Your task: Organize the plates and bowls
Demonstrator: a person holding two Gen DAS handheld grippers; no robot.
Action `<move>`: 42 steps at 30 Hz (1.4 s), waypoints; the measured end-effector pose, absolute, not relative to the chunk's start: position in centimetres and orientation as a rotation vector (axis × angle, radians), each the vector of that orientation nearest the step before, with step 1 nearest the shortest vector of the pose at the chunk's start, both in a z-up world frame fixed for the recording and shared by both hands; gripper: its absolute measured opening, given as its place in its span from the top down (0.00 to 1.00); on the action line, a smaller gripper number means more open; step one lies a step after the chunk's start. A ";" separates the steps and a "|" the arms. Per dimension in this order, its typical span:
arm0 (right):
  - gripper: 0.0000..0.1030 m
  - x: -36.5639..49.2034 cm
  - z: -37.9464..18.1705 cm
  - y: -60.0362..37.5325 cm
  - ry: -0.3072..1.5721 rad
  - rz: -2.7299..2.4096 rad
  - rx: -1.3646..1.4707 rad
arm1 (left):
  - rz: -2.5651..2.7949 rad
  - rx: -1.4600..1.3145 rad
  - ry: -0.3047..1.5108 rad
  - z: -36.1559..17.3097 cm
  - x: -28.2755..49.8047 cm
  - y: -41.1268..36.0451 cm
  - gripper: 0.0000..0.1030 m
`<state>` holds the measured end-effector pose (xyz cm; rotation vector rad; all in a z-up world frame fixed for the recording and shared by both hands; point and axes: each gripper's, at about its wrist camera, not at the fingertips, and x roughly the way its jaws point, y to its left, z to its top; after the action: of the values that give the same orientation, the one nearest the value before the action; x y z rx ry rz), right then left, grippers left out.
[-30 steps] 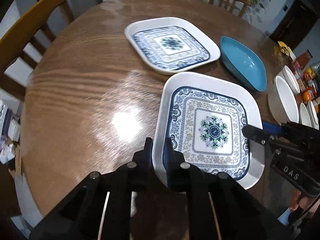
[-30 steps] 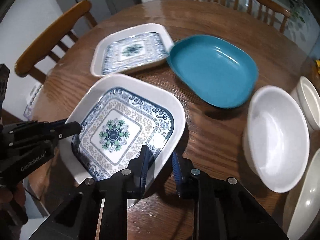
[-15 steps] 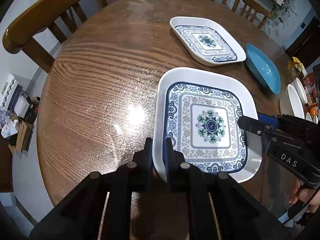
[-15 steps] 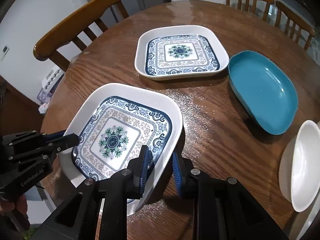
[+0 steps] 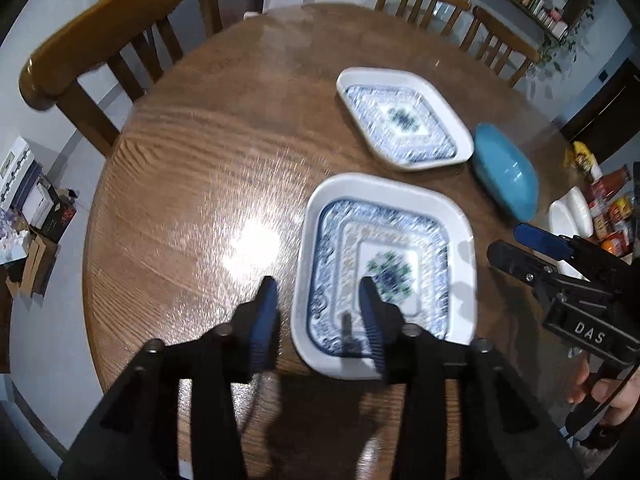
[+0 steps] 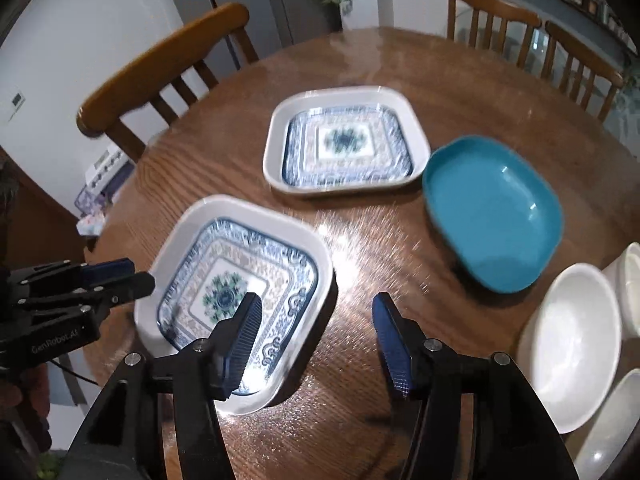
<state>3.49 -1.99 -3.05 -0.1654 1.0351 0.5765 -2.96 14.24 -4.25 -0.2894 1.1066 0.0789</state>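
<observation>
**Plate set down, both grips letting go**

Round wooden dining table ringed by wooden chairs — that is the stage. At its left edge lies the near square white plate with a blue floral pattern, flat on the wood. The left gripper straddles its left rim, jaws opening, pads clear of the rim. The right gripper hangs over the plate's right rim, jaws likewise opening, nothing pressed between them. Behind sits a matching patterned square plate; to its right, touching or nearly touching it, a teal oval dish, then white bowls at the far right edge.

Judged from this, the release step is in hand. Next would likely call for a fresh grip — perhaps stacking the patterned pair.
</observation>
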 end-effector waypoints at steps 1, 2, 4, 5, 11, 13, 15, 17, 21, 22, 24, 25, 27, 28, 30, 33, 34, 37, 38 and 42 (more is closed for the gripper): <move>0.43 3.7 -2.5 -2.2 1.023 0.578 -0.161 | 0.080 -0.290 1.095 -3.7 -2.8 14.2 0.48; 0.43 3.9 -1.8 -2.5 1.009 0.576 -0.157 | 0.085 -0.292 1.082 -3.0 -2.5 14.1 0.39; 0.43 4.6 -0.5 -2.9 0.981 0.569 -0.150 | 0.095 -0.302 1.053 -1.7 -2.0 14.1 0.28; 0.43 5.1 0.2 -3.2 0.968 0.561 -0.149 | 0.095 -0.308 1.032 -0.8 -1.5 14.1 0.27; 0.34 9.0 2.3 -3.8 0.933 0.516 -0.132 | 0.147 -0.307 1.003 1.4 2.0 13.2 0.16; 0.29 10.5 2.8 -3.9 0.924 0.506 -0.121 | 0.153 -0.334 1.002 1.5 3.6 13.2 0.16; 0.29 11.9 2.9 -3.8 0.927 0.498 -0.123 | 0.158 -0.354 1.002 1.3 5.2 13.2 0.16; 0.29 13.4 2.5 -3.5 0.937 0.501 -0.122 | 0.192 -0.335 1.018 0.8 6.9 13.0 0.16; 0.29 16.2 1.1 -2.7 0.958 0.502 -0.135 | 0.223 -0.324 1.042 -0.9 9.0 12.8 0.16; 0.29 16.6 1.0 -2.6 0.960 0.510 -0.140 | 0.228 -0.325 1.053 -1.5 9.5 12.7 0.16; 0.29 17.8 -0.1 -2.0 0.970 0.526 -0.154 | 0.234 -0.324 1.073 -2.8 10.6 12.5 0.17; 0.29 18.2 -0.5 -1.8 0.978 0.527 -0.161 | 0.239 -0.319 1.084 -3.3 11.0 12.4 0.18; 0.29 19.7 -1.9 -1.4 1.016 0.529 -0.164 | 0.251 -0.311 1.106 -4.4 11.7 12.1 0.20; 0.29 20.0 -2.4 -1.3 1.031 0.530 -0.161 | 0.252 -0.314 1.112 -4.9 12.0 12.1 0.22; 0.29 20.9 -3.4 -1.0 1.047 0.530 -0.172 | 0.258 -0.319 1.122 -5.4 12.4 12.2 0.26; 0.29 21.9 -4.3 -0.5 1.069 0.524 -0.189 | 0.251 -0.333 1.143 -6.3 13.0 12.4 0.35; 0.29 22.2 -4.7 -0.4 1.081 0.522 -0.194 | 0.248 -0.335 1.149 -6.4 13.1 12.4 0.37; 0.37 22.8 -5.7 0.0 1.113 0.531 -0.213 | 0.241 -0.315 1.172 -7.0 13.6 12.3 0.50; 0.42 22.9 -6.0 0.2 1.124 0.533 -0.222 | 0.238 -0.314 1.177 -7.1 13.7 12.3 0.56; 0.55 23.1 -7.1 0.9 1.153 0.541 -0.260 | 0.221 -0.310 1.198 -7.6 13.8 12.1 0.77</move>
<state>23.09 0.87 -7.09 -0.2598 1.1529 0.5410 13.84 12.12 -7.62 -0.3100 1.1976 0.2207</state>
